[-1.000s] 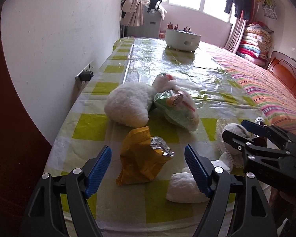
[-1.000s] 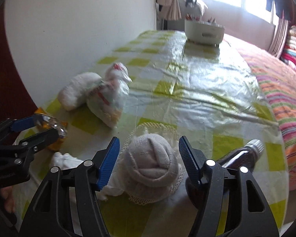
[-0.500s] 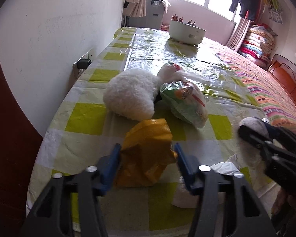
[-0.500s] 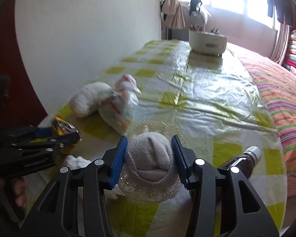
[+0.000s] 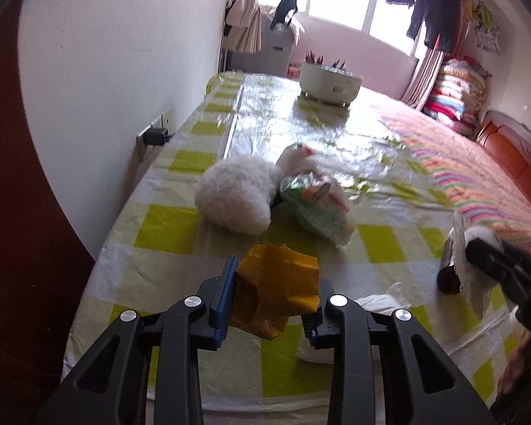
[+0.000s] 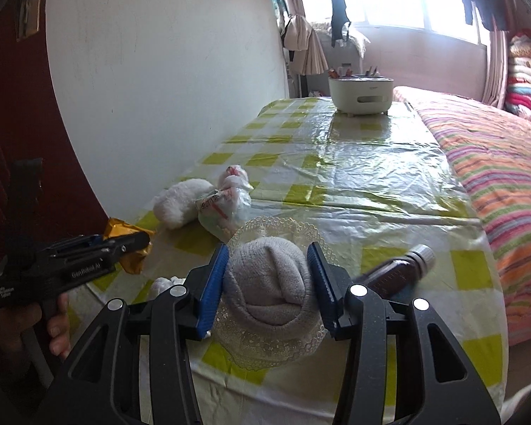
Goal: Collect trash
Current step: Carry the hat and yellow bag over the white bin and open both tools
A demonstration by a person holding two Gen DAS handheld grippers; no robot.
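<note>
My left gripper (image 5: pixel 270 297) is shut on a crumpled yellow snack bag (image 5: pixel 278 288) and holds it lifted above the checked tablecloth (image 5: pixel 166 219). The bag also shows in the right wrist view (image 6: pixel 124 233). My right gripper (image 6: pixel 269 283) is shut on a rolled grey sock with a lace edge (image 6: pixel 270 294), lifted off the table. A green and white plastic food bag (image 5: pixel 318 205) lies beside a white fluffy toy (image 5: pixel 237 194). A crumpled white tissue (image 5: pixel 375 304) lies near the table's front. A brown bottle (image 6: pixel 400 269) lies on its side to the right.
A white pot with utensils (image 5: pixel 331 79) stands at the table's far end. A wall with a plugged socket (image 5: pixel 152 136) runs along the left. A striped bedspread (image 6: pixel 506 170) lies to the right of the table.
Both grippers have closed and lifted: the left took hold of the yellow bag, the right took hold of the grey sock. Both views have risen and pulled back.
</note>
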